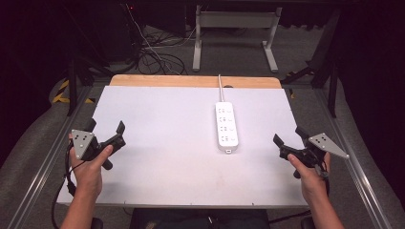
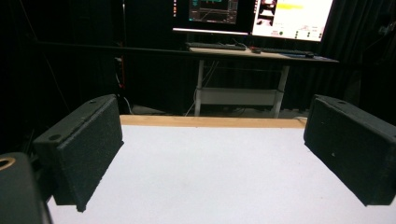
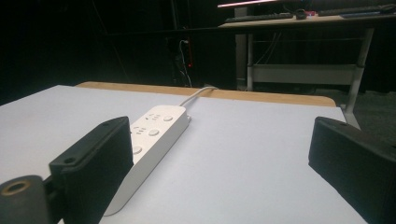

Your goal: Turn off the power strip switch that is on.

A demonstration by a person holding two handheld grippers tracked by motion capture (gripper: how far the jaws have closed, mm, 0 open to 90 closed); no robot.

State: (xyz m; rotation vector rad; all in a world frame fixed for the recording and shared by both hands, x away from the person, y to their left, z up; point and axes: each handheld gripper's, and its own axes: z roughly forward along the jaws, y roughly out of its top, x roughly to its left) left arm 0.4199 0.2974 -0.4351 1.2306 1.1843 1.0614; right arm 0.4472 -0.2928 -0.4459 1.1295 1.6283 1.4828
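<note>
Centrally, white power strip (image 1: pixel 227 127) (cord trailing back), flat on table (image 1: pixel 157 157), both grippers' fingers apart.

Room, dim, dark surround. White-topped table (image 1: pixel 157 176) with wooden far edge, centre frame. Grey floor (image 1: pixel 229 52) at top, strewn with black cables (image 1: pixel 153 57) upper left. White-legged desk (image 2: pixel 243 70) beyond, top centre, bearing lit monitors (image 2: pixel 252 14) and keyboard (image 2: pixel 215 45).

The white power strip (image 1: pixel 227 127) is the one obstacle on the table (image 1: pixel 157 143), lying lengthwise right of centre with its cord (image 1: pixel 220 88) running off the far edge. Left of the strip the surface is bare and wide; right of it a narrower bare lane
</note>
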